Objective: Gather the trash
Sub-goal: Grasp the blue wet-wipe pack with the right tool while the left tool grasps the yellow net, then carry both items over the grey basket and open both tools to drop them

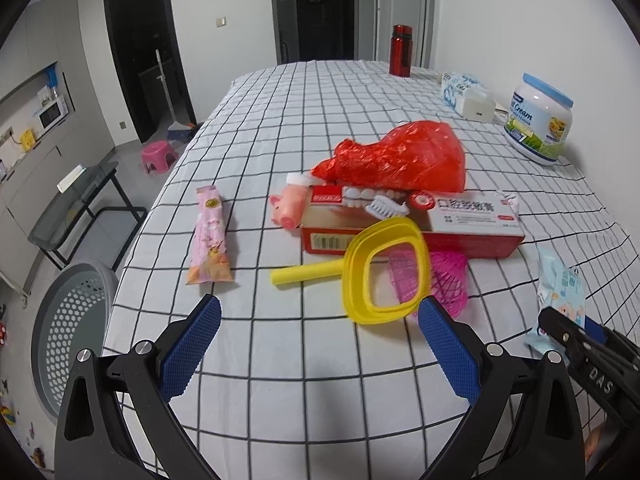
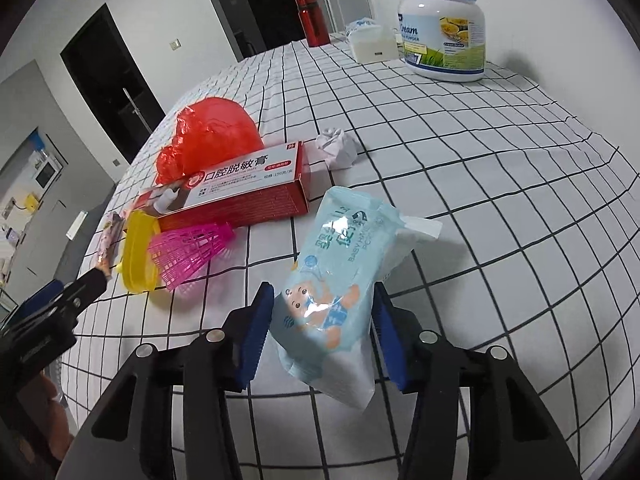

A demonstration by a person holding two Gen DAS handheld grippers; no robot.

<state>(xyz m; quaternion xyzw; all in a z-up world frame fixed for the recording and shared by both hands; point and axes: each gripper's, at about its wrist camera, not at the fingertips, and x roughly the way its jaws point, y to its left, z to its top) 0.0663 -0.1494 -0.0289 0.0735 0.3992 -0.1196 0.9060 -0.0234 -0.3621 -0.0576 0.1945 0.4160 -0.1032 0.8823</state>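
Left wrist view. The left claw [image 1: 320,320] is spread wide with nothing between its blue pads, hovering low over the checked surface [image 1: 280,400]. Just ahead lies a yellow scoop [image 1: 360,276], its rim near the right pad; a pink shuttlecock [image 1: 448,280] lies behind it. Beyond them rests a red toothpaste box [image 1: 412,228], with a pink pig toy [image 1: 286,208] at its left end and a red plastic bag [image 1: 400,160] behind. A pink wrapper [image 1: 210,236] lies apart to the left. A grey basket [image 1: 72,336] stands on the floor beside the surface. The right claw [image 1: 560,328] enters at the lower right, at a pale blue wipes packet [image 1: 560,292].

Right wrist view. The right claw [image 2: 324,320] is closed on the wipes packet [image 2: 336,280], both pads pressing its sides. A crumpled tissue [image 2: 338,146] lies beyond the box [image 2: 240,192]. A large jar [image 2: 442,32] and a red bottle [image 2: 312,20] stand at the far end.
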